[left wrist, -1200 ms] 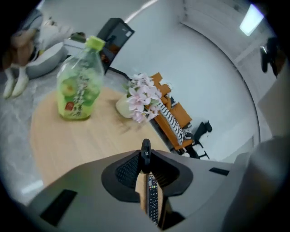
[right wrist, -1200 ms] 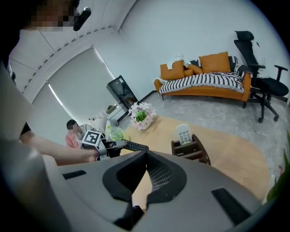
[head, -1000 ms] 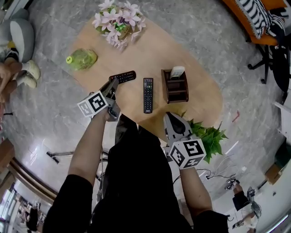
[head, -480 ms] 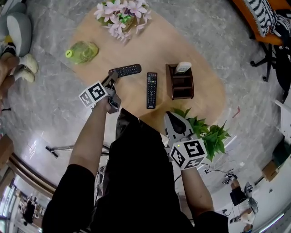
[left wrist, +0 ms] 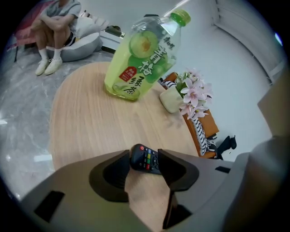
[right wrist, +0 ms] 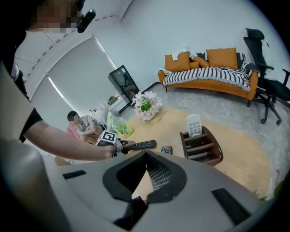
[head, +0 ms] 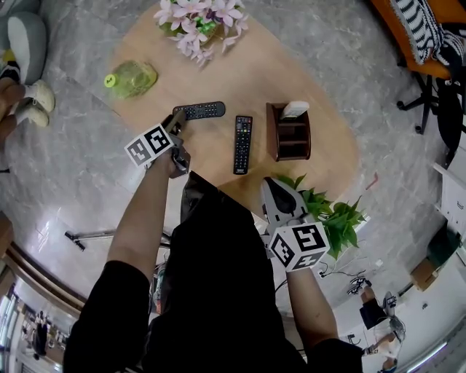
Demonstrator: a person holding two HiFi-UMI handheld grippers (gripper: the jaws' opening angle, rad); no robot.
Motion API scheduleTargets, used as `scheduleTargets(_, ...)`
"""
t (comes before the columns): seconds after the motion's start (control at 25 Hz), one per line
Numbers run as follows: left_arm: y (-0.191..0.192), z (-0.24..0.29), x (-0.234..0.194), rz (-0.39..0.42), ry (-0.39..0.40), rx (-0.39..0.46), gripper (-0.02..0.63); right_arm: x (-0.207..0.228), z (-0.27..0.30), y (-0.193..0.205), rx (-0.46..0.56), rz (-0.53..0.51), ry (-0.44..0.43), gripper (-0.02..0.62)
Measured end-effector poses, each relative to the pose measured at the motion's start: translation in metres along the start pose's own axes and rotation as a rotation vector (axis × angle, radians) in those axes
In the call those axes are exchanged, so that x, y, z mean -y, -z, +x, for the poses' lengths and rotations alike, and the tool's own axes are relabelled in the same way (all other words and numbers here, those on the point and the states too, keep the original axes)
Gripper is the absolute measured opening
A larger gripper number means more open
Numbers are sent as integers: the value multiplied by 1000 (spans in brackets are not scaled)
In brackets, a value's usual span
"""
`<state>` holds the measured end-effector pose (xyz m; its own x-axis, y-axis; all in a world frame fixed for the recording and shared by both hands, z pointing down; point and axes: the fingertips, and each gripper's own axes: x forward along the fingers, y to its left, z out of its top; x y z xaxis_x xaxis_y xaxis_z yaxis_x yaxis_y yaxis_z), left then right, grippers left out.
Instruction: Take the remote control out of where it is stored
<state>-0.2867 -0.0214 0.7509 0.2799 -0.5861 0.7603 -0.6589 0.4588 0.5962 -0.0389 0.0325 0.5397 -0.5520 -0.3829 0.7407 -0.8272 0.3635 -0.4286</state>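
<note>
A black remote (head: 199, 110) lies flat on the wooden table (head: 218, 73). Its near end sits between the tips of my left gripper (head: 177, 124). In the left gripper view the jaws have just been opening, and this remote (left wrist: 146, 159) lies loose between them, so the left gripper (left wrist: 143, 156) is open. A second black remote (head: 242, 134) lies beside a brown wooden holder (head: 287, 138), which has a white remote (head: 294, 110) standing in it. My right gripper (head: 280, 198) hangs shut and empty off the table's near edge.
A green drink bottle (head: 131, 79) lies at the table's left. A pot of pink flowers (head: 200, 22) stands at the far end. A green plant (head: 331, 218) is by the near right edge. A seated person (left wrist: 56, 18) and an orange sofa (right wrist: 206, 72) are beyond.
The left gripper came down to the table with the black remote. The remote now rests flat on the wood, and the jaws have spread off it. The right gripper stayed put.
</note>
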Motion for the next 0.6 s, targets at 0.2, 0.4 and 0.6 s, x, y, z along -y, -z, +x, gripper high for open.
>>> scheduleTargets(0.2,0,-11,-10,-20,-19,12,178,-9,2,-4,5,-13,-11,8)
scheduleTargets(0.4,-4,-23,-6,-10,8,21,176,-16,0,-10,22,-34,-16,6)
scheduleTargets(0.6,-16,-42,36,49,115,52,176,-23,-6,-16,51,-46,-20,8)
